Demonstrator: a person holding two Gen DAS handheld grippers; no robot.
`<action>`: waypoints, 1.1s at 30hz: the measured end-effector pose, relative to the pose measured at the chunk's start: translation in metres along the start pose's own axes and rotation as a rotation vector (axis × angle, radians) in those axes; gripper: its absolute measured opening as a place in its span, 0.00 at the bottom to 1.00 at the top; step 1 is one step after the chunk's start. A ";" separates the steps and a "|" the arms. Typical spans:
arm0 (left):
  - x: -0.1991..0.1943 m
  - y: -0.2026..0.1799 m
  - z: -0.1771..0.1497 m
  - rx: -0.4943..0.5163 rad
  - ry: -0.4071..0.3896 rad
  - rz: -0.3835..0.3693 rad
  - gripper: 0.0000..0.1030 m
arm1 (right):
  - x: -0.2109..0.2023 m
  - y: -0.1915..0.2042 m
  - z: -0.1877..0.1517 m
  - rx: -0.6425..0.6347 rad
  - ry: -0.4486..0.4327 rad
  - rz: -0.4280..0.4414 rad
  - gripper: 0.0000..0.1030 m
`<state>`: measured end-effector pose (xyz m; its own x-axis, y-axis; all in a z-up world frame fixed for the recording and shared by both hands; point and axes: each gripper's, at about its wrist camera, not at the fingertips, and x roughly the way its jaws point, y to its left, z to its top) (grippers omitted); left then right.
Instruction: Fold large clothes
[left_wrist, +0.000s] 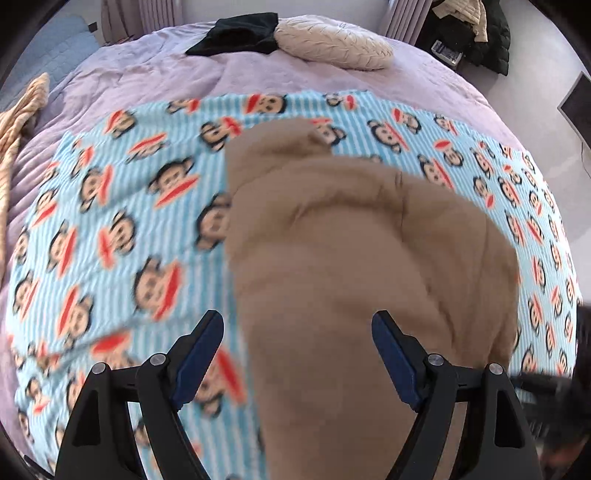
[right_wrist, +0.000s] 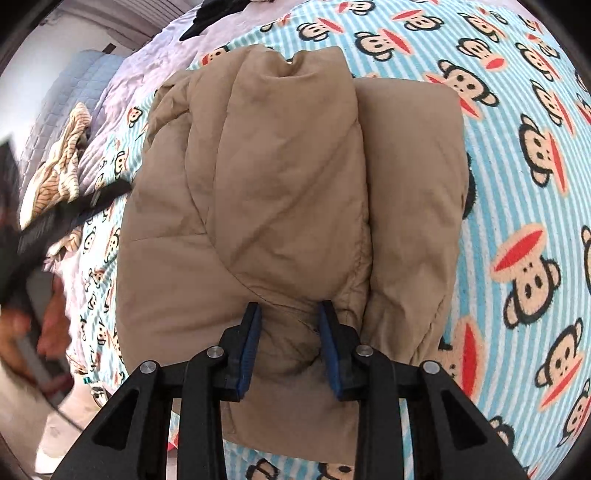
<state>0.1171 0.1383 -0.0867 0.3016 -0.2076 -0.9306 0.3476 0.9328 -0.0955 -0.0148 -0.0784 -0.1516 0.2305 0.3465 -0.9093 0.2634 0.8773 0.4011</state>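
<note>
A tan padded jacket (left_wrist: 351, 258) lies folded into a thick bundle on a blue striped monkey-print blanket (left_wrist: 110, 221). My left gripper (left_wrist: 297, 321) is open above the jacket's near left edge, its jaws wide apart with nothing between them. In the right wrist view the jacket (right_wrist: 277, 184) fills the middle, folded lengthwise with a seam down the right. My right gripper (right_wrist: 290, 310) has its jaws partly closed around a bunched fold at the jacket's near edge. The blanket (right_wrist: 517, 184) spreads to the right.
The blanket lies on a lilac bed cover (left_wrist: 147, 81). A beige pillow (left_wrist: 332, 44) and a black garment (left_wrist: 236, 35) sit at the far end. A striped beige cloth (right_wrist: 62, 166) lies at the bed's left side. Dark clothes (left_wrist: 480, 33) pile beyond the bed.
</note>
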 end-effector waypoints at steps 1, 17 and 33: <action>-0.002 0.002 -0.006 -0.003 0.008 0.006 0.80 | 0.000 0.000 0.000 0.000 0.002 -0.003 0.32; -0.032 0.015 -0.060 -0.079 0.041 0.029 0.99 | -0.041 0.000 -0.033 0.071 0.022 -0.079 0.51; -0.045 0.004 -0.071 -0.041 0.029 0.068 0.99 | -0.067 -0.004 -0.051 0.102 -0.015 -0.084 0.58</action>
<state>0.0421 0.1728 -0.0701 0.2973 -0.1349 -0.9452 0.2898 0.9560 -0.0453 -0.0789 -0.0880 -0.0983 0.2176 0.2676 -0.9386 0.3761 0.8644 0.3336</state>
